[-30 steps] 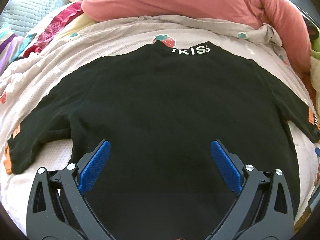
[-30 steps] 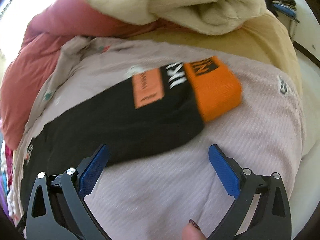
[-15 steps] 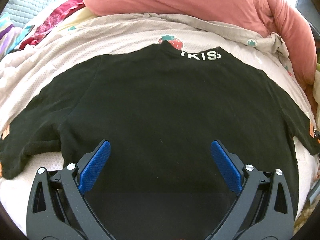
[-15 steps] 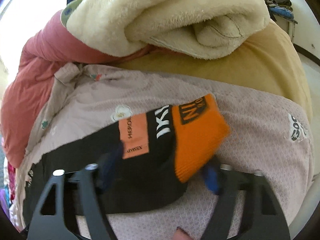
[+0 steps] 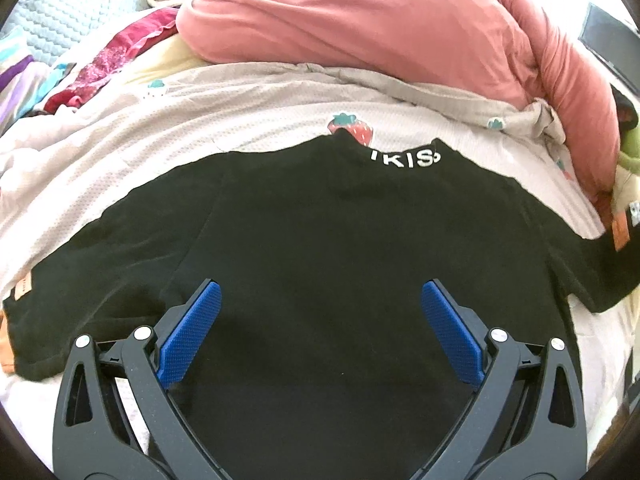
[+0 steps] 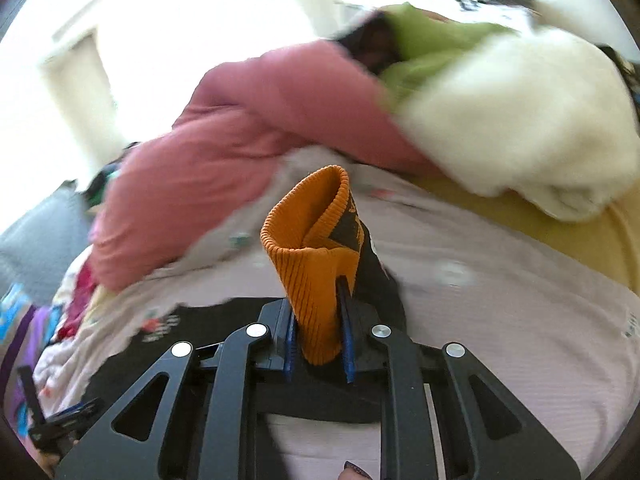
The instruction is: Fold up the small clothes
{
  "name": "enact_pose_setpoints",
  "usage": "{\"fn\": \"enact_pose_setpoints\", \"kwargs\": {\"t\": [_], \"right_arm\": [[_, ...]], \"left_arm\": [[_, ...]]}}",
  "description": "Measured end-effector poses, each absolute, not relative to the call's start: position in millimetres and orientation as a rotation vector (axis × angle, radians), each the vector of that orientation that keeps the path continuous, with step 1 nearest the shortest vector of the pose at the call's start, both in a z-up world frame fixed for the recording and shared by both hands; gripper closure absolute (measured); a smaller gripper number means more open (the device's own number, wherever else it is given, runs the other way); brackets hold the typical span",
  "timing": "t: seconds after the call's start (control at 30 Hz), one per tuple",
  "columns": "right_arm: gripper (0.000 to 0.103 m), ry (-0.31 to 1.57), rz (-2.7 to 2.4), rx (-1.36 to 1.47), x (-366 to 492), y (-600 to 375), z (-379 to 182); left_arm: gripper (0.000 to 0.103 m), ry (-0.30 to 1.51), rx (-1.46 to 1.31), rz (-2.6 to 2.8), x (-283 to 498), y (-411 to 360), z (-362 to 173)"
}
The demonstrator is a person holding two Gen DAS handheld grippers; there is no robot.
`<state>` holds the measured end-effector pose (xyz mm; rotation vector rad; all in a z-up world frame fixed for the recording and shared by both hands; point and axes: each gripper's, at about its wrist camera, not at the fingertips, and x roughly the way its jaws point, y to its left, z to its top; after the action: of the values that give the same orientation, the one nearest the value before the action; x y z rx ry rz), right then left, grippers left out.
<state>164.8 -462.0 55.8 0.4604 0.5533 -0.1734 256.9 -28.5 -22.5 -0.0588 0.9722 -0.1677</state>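
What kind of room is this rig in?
Most likely a bedroom: the black shirt is spread on a strawberry-print bedspread, with a rolled pink duvet and a cream fleece blanket heaped behind.

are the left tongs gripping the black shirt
No, the left tongs stand wide open above the black shirt, pads clear of it.

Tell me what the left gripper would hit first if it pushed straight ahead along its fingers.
Most likely the back of the black shirt, spread flat between the open left gripper fingers; depth is uncertain.
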Motion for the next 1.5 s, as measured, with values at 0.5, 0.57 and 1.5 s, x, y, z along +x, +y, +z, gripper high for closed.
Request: {"fn": "enact_pose_setpoints", "kwargs": {"t": [0.5,0.57,1.5], "right_arm": [[0.089,0.615,0.224,0.361,256,-266,86],[0.089,0.633,0.256,0.35,264,-244,81],[0.053,0.791,0.183,0.202,229,-246,3]], "left_arm": [[0.009,0.892,-0.212,-0.196,264,41,13],[0.009,0.887,-0.26,-0.191,267,57,13],[0.051,1.026,-0.409,-0.376,282,49,-46]]}}
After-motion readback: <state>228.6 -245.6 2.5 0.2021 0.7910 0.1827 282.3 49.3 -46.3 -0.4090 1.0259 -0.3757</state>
